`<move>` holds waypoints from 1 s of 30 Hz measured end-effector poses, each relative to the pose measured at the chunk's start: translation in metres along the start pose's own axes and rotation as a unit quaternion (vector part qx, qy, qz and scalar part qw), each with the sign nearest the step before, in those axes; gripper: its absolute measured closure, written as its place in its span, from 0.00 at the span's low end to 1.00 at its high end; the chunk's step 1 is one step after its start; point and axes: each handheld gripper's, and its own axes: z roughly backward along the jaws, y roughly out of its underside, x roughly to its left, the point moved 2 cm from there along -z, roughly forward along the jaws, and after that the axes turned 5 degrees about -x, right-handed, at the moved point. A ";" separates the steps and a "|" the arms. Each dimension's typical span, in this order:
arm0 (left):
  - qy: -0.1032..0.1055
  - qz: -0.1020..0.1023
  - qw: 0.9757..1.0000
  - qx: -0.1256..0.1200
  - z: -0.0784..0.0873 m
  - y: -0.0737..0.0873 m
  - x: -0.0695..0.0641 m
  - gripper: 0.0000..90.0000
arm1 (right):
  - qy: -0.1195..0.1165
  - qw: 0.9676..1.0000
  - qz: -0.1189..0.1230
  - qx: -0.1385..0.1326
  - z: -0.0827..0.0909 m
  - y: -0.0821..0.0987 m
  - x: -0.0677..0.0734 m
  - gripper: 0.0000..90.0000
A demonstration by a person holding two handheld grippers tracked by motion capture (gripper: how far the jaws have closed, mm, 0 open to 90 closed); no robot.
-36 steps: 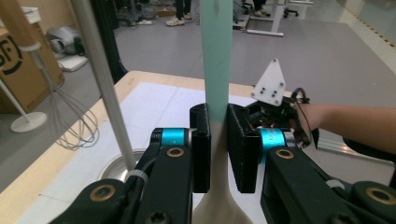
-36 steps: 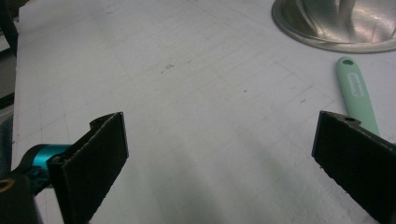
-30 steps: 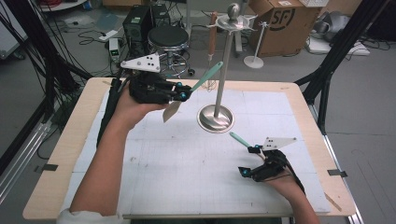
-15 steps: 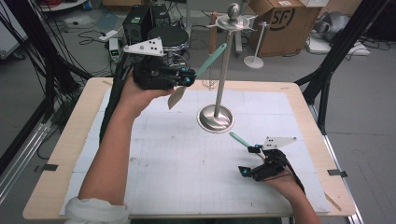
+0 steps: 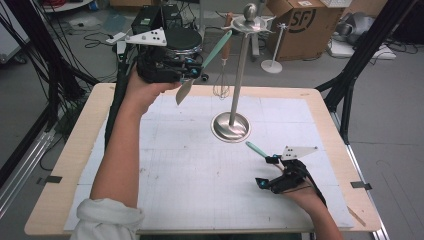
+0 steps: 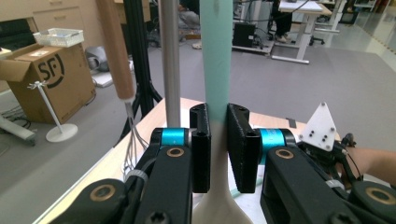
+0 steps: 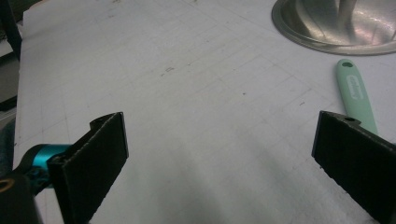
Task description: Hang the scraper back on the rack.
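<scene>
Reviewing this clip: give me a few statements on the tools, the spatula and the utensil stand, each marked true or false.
1. The left tool is shut on the mint-handled spatula. True.
2. The right tool grips a spatula. False: its jaws stand open over the white mat; a mint handle lies beside it.
3. A whisk hangs from the metal stand. True.
4. The stand lies toppled. False: it is upright.

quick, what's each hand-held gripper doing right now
Left hand-held gripper: closed on the mint-handled spatula, raised beside the utensil stand.
Right hand-held gripper: open, holding nothing, low over the table.
</scene>
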 end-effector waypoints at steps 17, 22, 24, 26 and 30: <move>-0.029 0.012 0.999 0.006 0.004 -0.004 0.021 0.89 | -0.002 1.000 -0.001 0.000 0.001 0.000 0.000 0.03; -0.032 0.014 0.999 0.012 0.004 -0.003 0.023 0.89 | -0.001 1.000 0.000 -0.001 0.001 0.000 -0.001 0.03; -0.031 0.013 0.999 0.014 0.003 -0.002 0.022 0.89 | -0.001 1.000 -0.001 0.001 0.001 0.000 0.000 0.03; -0.032 0.014 0.999 0.015 0.002 -0.002 0.022 0.89 | -0.001 1.000 0.001 0.001 0.001 0.000 0.000 0.03; -0.034 0.015 0.999 0.018 0.000 -0.001 0.022 0.89 | -0.001 1.000 0.000 0.000 0.000 0.000 0.000 0.03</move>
